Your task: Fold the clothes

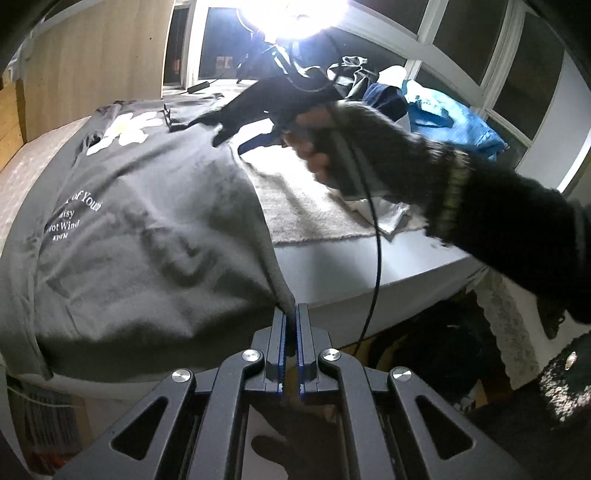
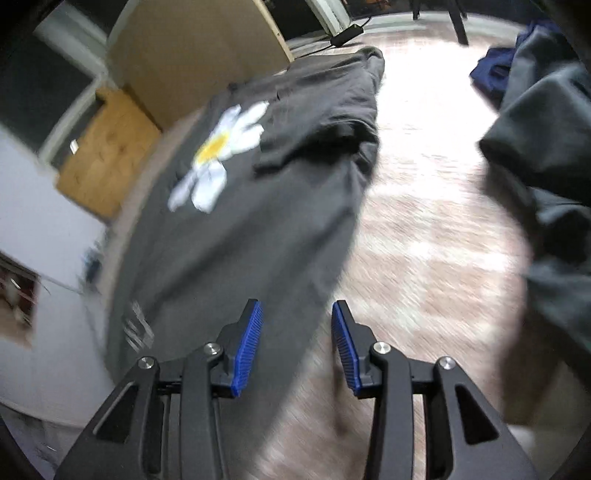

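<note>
Glaring lamp (image 1: 295, 14) before dark white-framed windows (image 1: 461, 40), wooden cabinet (image 2: 107, 162) alongside

Left gripper (image 1: 291, 314) fingers pinched together, cloth edge clamped between them. Right gripper (image 2: 297, 314) fingers spread apart, nothing between them, angled downward. In the left wrist view the right hand (image 1: 332, 147) in a dark sleeve grips its handle, arm extended forward.

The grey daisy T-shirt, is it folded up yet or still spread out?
Mostly spread: the grey T-shirt lies flat, one sleeve folded in. The left gripper pinches its hem corner.
</note>
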{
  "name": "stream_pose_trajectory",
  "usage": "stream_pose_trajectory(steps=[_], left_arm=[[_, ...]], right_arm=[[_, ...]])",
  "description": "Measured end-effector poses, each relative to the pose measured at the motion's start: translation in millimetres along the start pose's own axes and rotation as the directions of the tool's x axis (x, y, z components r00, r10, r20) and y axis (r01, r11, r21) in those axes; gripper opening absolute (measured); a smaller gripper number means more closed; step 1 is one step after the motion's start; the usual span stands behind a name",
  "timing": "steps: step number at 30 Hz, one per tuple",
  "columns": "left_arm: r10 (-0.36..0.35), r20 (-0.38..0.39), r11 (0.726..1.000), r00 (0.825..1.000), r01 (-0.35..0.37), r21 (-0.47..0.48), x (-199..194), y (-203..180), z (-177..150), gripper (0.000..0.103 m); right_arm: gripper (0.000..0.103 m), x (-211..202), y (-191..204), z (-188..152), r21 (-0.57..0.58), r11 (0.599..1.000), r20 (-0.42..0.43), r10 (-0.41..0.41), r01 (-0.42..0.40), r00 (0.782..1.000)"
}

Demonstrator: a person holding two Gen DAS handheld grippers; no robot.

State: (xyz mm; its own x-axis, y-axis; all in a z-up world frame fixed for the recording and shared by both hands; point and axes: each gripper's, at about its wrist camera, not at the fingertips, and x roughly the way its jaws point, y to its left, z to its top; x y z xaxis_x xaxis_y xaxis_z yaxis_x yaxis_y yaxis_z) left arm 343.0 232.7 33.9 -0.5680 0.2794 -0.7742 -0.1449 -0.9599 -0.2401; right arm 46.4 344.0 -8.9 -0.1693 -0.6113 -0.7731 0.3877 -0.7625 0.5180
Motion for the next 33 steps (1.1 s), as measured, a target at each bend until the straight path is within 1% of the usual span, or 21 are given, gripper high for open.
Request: stream_pose_trajectory(steps=[1, 2, 3, 4, 6, 7, 8, 9, 11, 13, 14, 15, 16, 17, 18, 20, 22, 25, 29, 31, 33], left_arm=[[-0.004, -0.006, 1.0, 1.0, 0.005, 0.007, -3, -3, 3, 0.004], [-0.009, -0.003, 1.0, 1.0, 0.009, 0.022, -7, -6, 4, 0.004], [-0.017, 0.003, 0.999, 1.0, 0.017, 0.038, -12, -9, 5, 0.004], [-0.024, 0.008, 0.998, 1.0, 0.024, 0.055, -16, -11, 5, 0.004], [-0.054, -0.035, 0.997, 0.998, 0.056, 0.052, -8, -10, 0, 0.004], [-0.057, -0.06, 0.997, 0.997, 0.06, 0.051, -4, -8, -2, 0.004], [-0.052, -0.084, 0.997, 0.995, 0.056, 0.052, 0, -6, -3, 0.004], [-0.059, -0.084, 0.997, 0.995, 0.063, 0.044, -2, -4, -1, 0.003], [-0.078, -0.061, 0.996, 0.995, 0.08, 0.029, -14, 1, 5, 0.004], [-0.076, -0.051, 0.996, 0.996, 0.078, 0.042, -22, 4, 9, 0.004], [-0.072, -0.056, 0.996, 0.996, 0.075, 0.052, -23, 5, 10, 0.004], [-0.066, -0.066, 0.996, 0.996, 0.07, 0.059, -23, 6, 11, 0.004], [-0.058, -0.078, 0.996, 0.995, 0.063, 0.064, -23, 7, 11, 0.004], [-0.06, -0.086, 0.996, 0.994, 0.066, 0.067, -22, 7, 11, 0.004], [-0.067, -0.093, 0.995, 0.993, 0.074, 0.069, -21, 6, 11, 0.004], [-0.074, -0.114, 0.994, 0.991, 0.083, 0.073, -17, 3, 11, 0.004], [-0.069, -0.142, 0.994, 0.987, 0.081, 0.076, -10, 1, 10, 0.004], [-0.072, -0.149, 0.994, 0.986, 0.083, 0.07, -7, 2, 15, 0.004], [-0.073, -0.157, 0.996, 0.985, 0.08, 0.035, -8, 10, 22, 0.004], [-0.07, -0.165, 0.997, 0.984, 0.075, 0.023, -7, 12, 25, 0.004], [-0.073, -0.168, 0.997, 0.983, 0.076, 0.01, -8, 16, 28, 0.004]], right_arm=[[0.003, 4, 1, 5, 0.02, 1.0, -0.025, 0.022, -0.022, 0.999], [0.003, 0, 5, 7, 0.014, 0.999, -0.017, 0.038, -0.038, 0.999], [0.003, -9, 9, 8, -0.005, 0.998, 0.021, 0.058, -0.058, 0.998], [0.003, -12, 10, 8, -0.025, 0.999, 0.03, 0.043, -0.042, 0.999], [0.003, -18, 12, 7, -0.066, 0.998, 0.047, 0.012, -0.009, 0.999], [0.003, -8, 8, 5, -0.074, 0.997, -0.005, -0.029, 0.028, 1.0], [0.003, 0, 5, 2, -0.076, 0.995, -0.032, -0.068, 0.065, 0.997], [0.003, 4, 3, 2, -0.074, 0.995, -0.042, -0.077, 0.074, 0.996], [0.003, -2, 6, 2, -0.078, 0.995, -0.026, -0.056, 0.054, 0.998], [0.005, -8, 11, 6, -0.093, 0.995, -0.027, -0.049, 0.047, 0.998], [0.009, -12, 13, 9, -0.106, 0.993, -0.036, -0.054, 0.049, 0.998], [0.02, -18, 13, 14, -0.103, 0.993, -0.03, -0.056, 0.053, 0.998], [0.029, -27, 8, 25, -0.088, 0.994, 0.023, -0.068, 0.069, 0.997], [0.034, -35, 4, 33, -0.071, 0.994, 0.064, -0.076, 0.081, 0.995], [0.041, -41, -2, 42, -0.045, 0.995, 0.096, -0.083, 0.088, 0.992], [0.043, -39, -18, 65, 0.027, 0.998, 0.111, -0.056, 0.053, 0.992], [0.043, -27, -27, 83, 0.042, 0.995, 0.086, -0.096, 0.092, 0.992], [0.043, -20, -37, 103, 0.03, 0.986, 0.099, -0.165, 0.163, 0.981], [0.043, -11, -66, 142, 0.142, 0.984, 0.117, -0.125, 0.108, 0.985], [0.043, -4, -74, 159, 0.166, 0.983, 0.127, -0.103, 0.081, 0.986], [0.043, 2, -75, 165, 0.159, 0.984, 0.112, -0.1, 0.081, 0.989]])
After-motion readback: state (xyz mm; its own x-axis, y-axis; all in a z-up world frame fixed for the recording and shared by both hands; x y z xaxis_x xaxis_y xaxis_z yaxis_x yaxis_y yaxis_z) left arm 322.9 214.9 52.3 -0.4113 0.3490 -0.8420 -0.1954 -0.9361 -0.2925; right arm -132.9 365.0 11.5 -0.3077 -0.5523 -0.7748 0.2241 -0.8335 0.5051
